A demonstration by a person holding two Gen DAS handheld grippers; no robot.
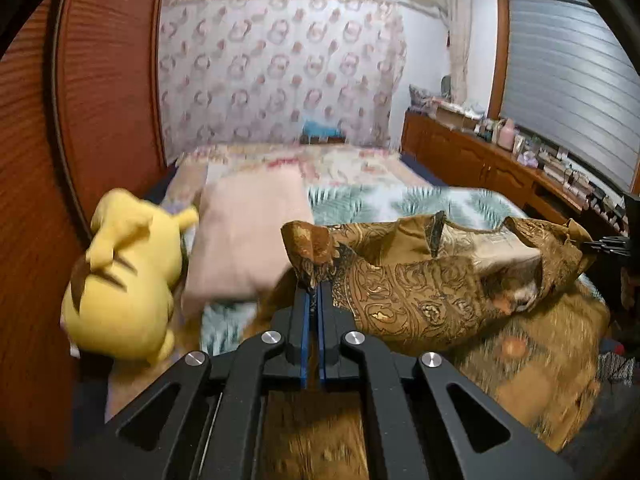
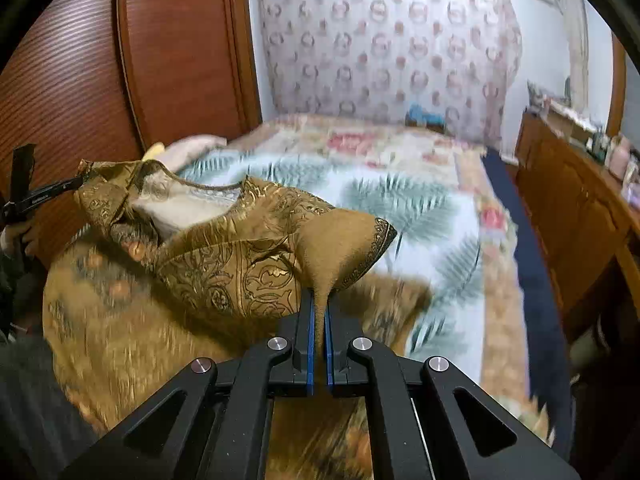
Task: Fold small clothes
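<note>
A small brown-and-gold patterned garment [image 1: 420, 284] hangs stretched between my two grippers above the bed. My left gripper [image 1: 314, 290] is shut on one corner of it, seen close in the left wrist view. My right gripper [image 2: 319, 300] is shut on the opposite corner, where the cloth [image 2: 248, 252] is pinched into a narrow strip between the blue pads. Each gripper shows at the edge of the other's view: the right gripper [image 1: 604, 245] and the left gripper [image 2: 48, 196]. The garment's pale lining faces up in its middle.
Under the garment lies a gold patterned cloth [image 1: 532, 360] on a bed with a leaf-print cover [image 2: 420, 216]. A yellow plush toy [image 1: 120, 280] and a pink pillow [image 1: 248, 236] lie at the left. A wooden wardrobe [image 1: 100, 100] stands left, a cluttered wooden cabinet [image 1: 500, 164] right.
</note>
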